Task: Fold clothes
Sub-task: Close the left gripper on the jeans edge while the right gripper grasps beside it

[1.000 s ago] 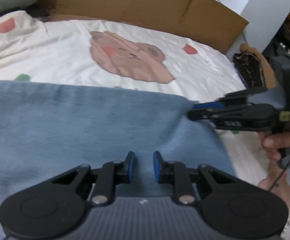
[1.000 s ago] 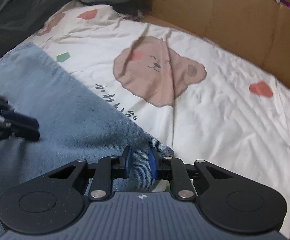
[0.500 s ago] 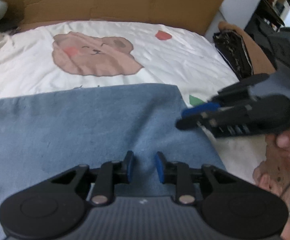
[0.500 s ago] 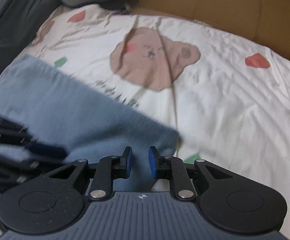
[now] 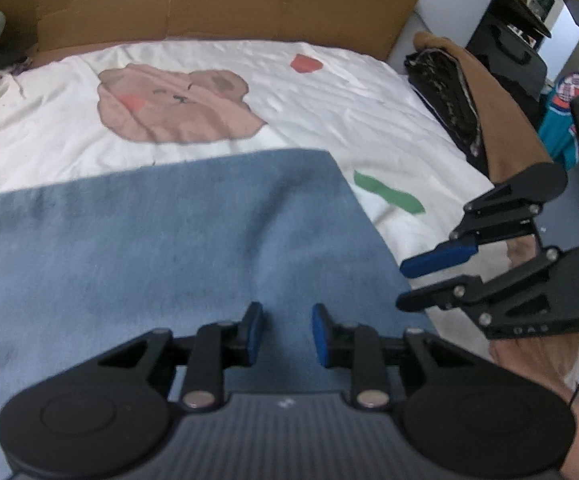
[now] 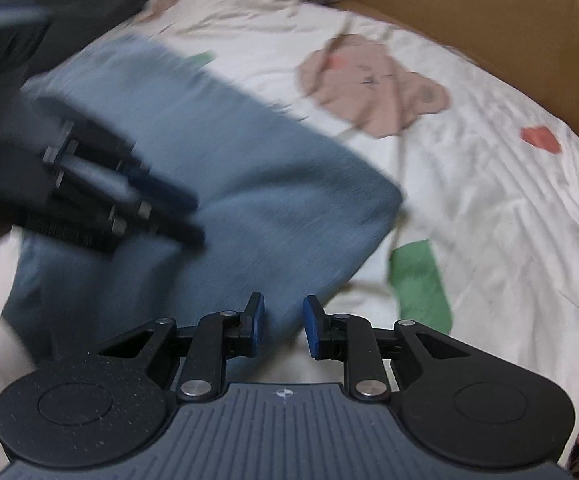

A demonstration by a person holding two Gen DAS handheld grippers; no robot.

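Since a moment ago our right tool [image 5: 421, 284] has slid off the flat blue folded cloth [image 5: 161, 248] and now hangs past its right edge, over the white bed sheet with the brown bear picture [image 5: 329, 112]. Our left tool [image 5: 285, 332] has turned a little toward the bear. The blue cloth lies flat on the bed, close to us, with its far corner near a green patch [image 5: 387, 198]. Both tools have their blue pads a little apart, with nothing between them. The left tool hangs above the blue cloth. In the right wrist view the right tool [image 6: 283, 328] is over the cloth's near edge. Brown cardboard [image 5: 225, 4] stands behind the bed.
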